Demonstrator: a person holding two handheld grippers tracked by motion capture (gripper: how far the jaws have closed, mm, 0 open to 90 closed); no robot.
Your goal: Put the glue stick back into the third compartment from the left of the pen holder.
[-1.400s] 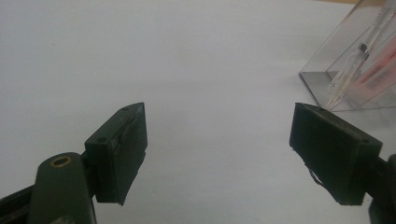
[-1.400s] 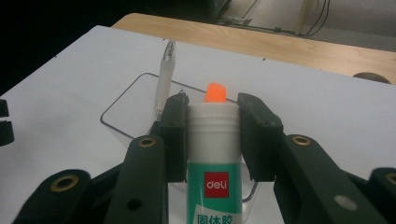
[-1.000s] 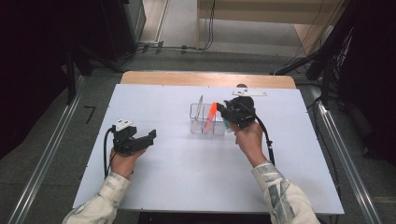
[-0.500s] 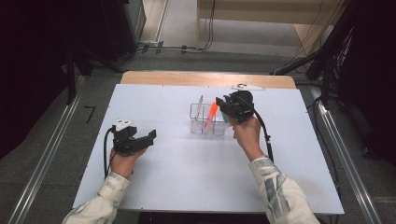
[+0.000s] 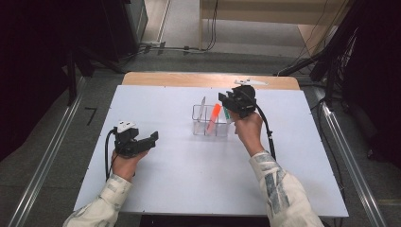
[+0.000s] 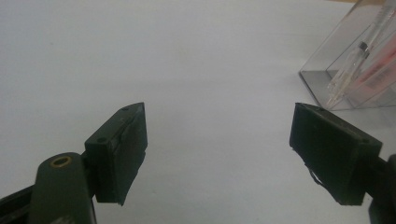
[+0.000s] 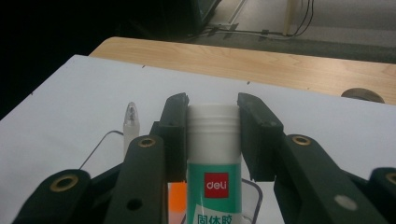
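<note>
My right gripper point(image 5: 226, 101) is shut on a green-and-white glue stick point(image 7: 214, 154), with the jaws pressing on both sides of its white cap. The stick point(image 5: 227, 115) hangs upright over the right end of a clear plastic organizer box point(image 5: 198, 128); its lower end is hidden. In the box lean an orange marker point(image 5: 213, 118) and a clear pen point(image 5: 202, 106). My left gripper point(image 5: 150, 139) rests low on the white table at the left, open with nothing between its pads point(image 6: 133, 144). From there the box point(image 6: 322, 79) shows at the far right.
The white sheet point(image 5: 189, 184) covers the table, with a strip of bare wood point(image 5: 189, 79) along the far edge. A small white object point(image 5: 249, 82) lies on that strip behind the right gripper. Cables trail from both grippers.
The right gripper with the glue stick has shifted slightly up and toward the far edge. The left gripper has stayed still.
</note>
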